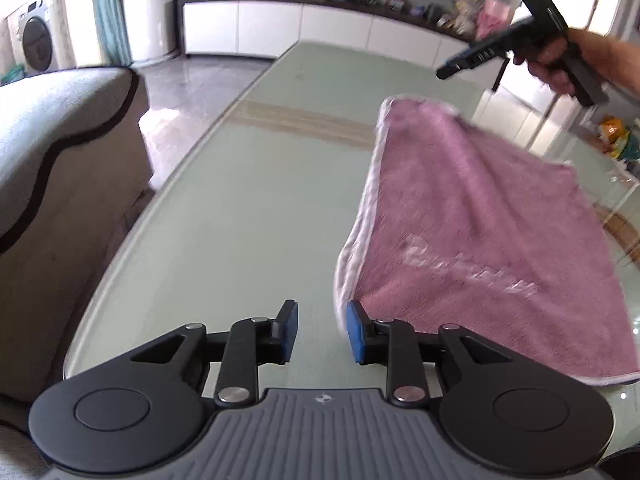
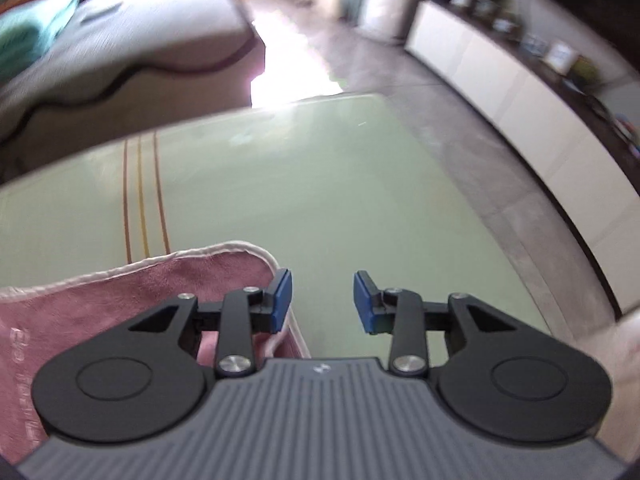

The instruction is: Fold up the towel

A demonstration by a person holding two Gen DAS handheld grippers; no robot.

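lying flat, pink towel

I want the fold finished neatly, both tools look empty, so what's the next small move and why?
Probably bring the left tool right, onto the towel's near corner, and pinch it. Both tools stand open with nothing between the pads, and the pink towel lies on the table just beside the left tool's right pad. The right tool hangs off the far corner.
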